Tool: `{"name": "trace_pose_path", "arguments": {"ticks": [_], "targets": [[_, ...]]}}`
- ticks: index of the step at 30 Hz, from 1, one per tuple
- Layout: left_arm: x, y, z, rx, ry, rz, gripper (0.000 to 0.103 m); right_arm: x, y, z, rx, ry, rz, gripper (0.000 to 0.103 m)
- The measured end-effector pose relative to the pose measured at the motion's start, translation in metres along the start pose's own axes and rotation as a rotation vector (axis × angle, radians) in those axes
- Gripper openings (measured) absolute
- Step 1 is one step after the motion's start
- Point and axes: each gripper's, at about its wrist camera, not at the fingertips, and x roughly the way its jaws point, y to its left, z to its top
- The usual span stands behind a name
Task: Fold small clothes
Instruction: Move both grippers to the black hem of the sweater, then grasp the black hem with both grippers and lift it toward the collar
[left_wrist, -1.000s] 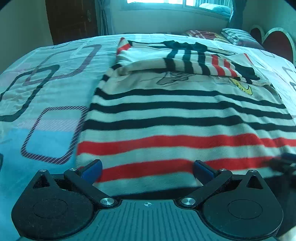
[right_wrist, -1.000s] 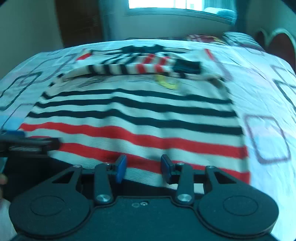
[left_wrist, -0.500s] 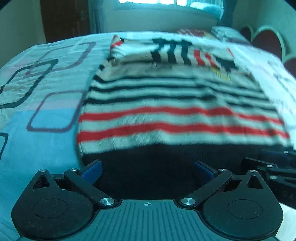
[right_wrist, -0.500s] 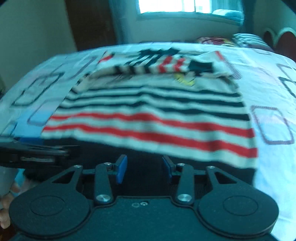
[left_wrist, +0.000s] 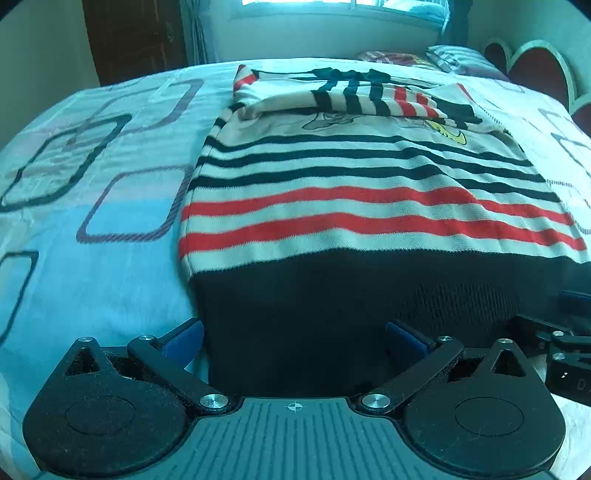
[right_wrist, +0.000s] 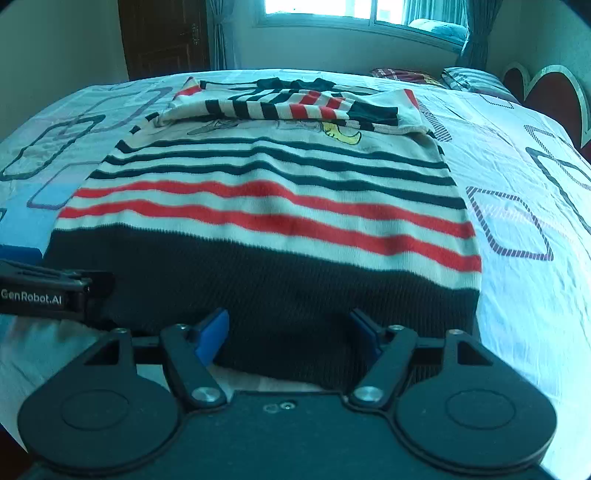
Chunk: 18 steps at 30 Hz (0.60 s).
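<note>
On the left, the patterned bedsheet is lying bare from the sweater's left edge out to the bed's side, giving open room there. The left tongs are hovering at the near left corner of the striped sweater, spread wide, with the left blue pad over sheet just outside the sweater's left edge and the other pad over the black hem band; whether either is touching cloth cannot be told. The sweater is lying flat along the middle of the bed, its black hem nearest, red and black stripes running across, and a sleeve folded across the far chest area. The right tongs are sitting at the hem right of centre, moderately wide, both pads over the black band, gripping nothing visible. Right of the sweater's right edge, more sheet is stretching toward the pillows and headboard at the far right.
</note>
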Motion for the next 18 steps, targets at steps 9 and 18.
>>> {"name": "trace_pose_path", "arguments": {"ticks": [9, 18], "targets": [[-0.012, 0.023, -0.010, -0.100, 0.023, -0.059, 0.103, -0.015, -0.014, 0.000, 0.091, -0.025, 0.015, 0.066], [-0.008, 0.036, -0.015, -0.108, 0.033, -0.132, 0.103, -0.027, -0.037, -0.009, 0.152, -0.047, -0.055, 0.059]]}}
